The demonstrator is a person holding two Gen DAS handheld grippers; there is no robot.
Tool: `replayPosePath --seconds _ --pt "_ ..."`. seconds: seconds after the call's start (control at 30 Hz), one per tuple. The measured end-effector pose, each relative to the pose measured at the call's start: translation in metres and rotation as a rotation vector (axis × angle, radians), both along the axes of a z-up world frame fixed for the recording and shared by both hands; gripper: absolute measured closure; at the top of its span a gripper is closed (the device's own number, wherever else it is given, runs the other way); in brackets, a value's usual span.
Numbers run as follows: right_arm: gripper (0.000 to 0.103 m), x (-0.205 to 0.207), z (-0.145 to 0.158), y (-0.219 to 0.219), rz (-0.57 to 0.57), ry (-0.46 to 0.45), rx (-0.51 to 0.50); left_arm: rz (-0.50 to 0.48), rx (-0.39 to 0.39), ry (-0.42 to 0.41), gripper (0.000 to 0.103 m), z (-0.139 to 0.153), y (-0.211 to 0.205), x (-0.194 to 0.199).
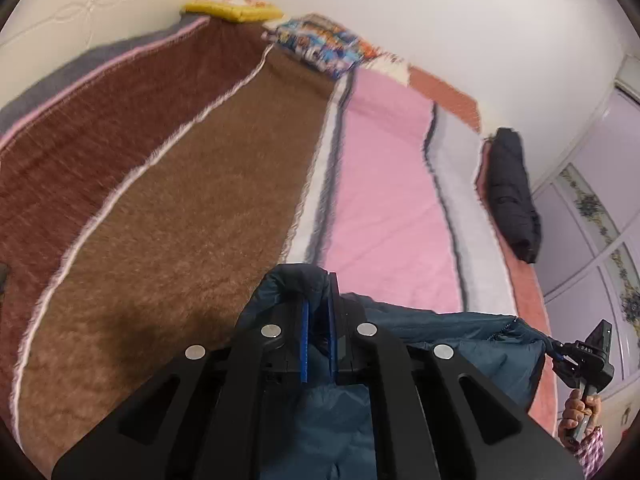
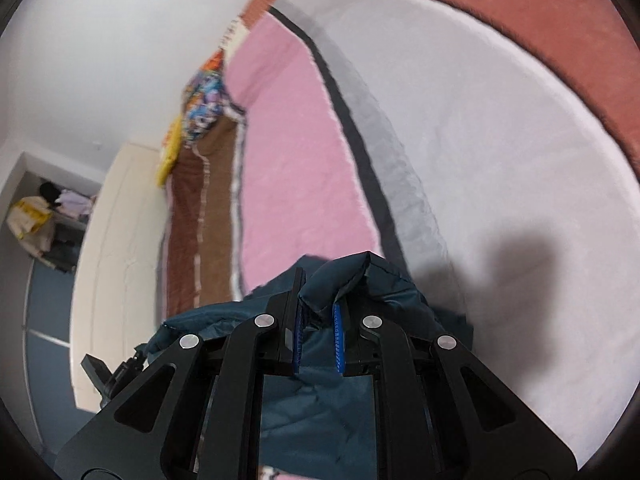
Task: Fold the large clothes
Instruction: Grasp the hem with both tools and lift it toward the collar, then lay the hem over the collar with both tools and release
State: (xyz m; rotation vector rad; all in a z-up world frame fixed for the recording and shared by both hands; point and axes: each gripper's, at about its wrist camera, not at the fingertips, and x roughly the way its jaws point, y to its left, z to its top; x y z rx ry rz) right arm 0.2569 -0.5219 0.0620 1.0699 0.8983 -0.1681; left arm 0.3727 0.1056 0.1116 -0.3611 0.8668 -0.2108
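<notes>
Pinching a teal padded jacket (image 1: 472, 332) from both ends: left gripper (image 1: 318, 320) has its blue pads (image 1: 305, 344) nearly together on a bunched fold of the fabric, right gripper (image 2: 318, 320) likewise clamps a puffy fold between its pads (image 2: 338, 344). Jacket hangs between the two tools, stretched taut above the bed (image 1: 180, 220), not lying on it.

In the left wrist view the jacket edge runs rightward from the left gripper to the other gripper (image 1: 584, 356), whose handle sits in the person's hand (image 1: 580, 412); a checked sleeve (image 1: 592, 448) shows below it.

Bed relative to the jacket:
- brown fuzzy blanket (image 1: 168, 216) beyond and to the left, white trim along its edge
- pink quilt (image 1: 384, 184) straight ahead, grey and white stripes on either side
- dark bundled garment (image 1: 512, 192) on the far right edge, well apart from the jacket
- yellow pillow (image 1: 236, 8) and patterned pillow (image 1: 320, 44) at the far end, by the wall

Right wrist view: jacket over the white part of the quilt (image 2: 500, 160), shadow beside it. Both views motion-blurred.
</notes>
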Motion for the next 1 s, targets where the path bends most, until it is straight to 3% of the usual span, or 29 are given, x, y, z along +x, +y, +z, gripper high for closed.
replayPosePath --seconds 0.33,0.53,0.67,0.77,0.83,0.87,1.0 --pt "0.090 0.048 -0.110 -0.003 0.018 0.175 -0.021 0.032 0.123 0.144 0.096 -0.097 -0.023 0.066" --pt "0.089 0.044 -0.133 0.003 0.011 0.209 -0.007 0.054 0.121 0.194 0.093 -0.138 -0.026 0.065" --pt "0.080 0.037 -0.119 -0.007 -0.026 0.202 0.081 0.078 0.031 0.190 0.086 -0.125 -0.012 0.059" --pt "0.070 0.030 -0.090 -0.015 -0.024 0.136 0.085 0.081 -0.057 0.146 0.073 -0.095 0.003 0.049" --pt "0.059 0.025 -0.065 -0.019 -0.038 0.092 0.044 0.090 -0.068 0.058 0.053 -0.063 0.011 0.037" --pt "0.047 0.020 -0.050 -0.021 -0.059 0.068 -0.003 0.093 -0.063 0.032 0.051 -0.054 0.012 0.033" --pt "0.046 0.007 -0.012 -0.010 -0.054 0.019 -0.088 0.062 -0.050 -0.016 0.051 -0.016 0.003 0.013"
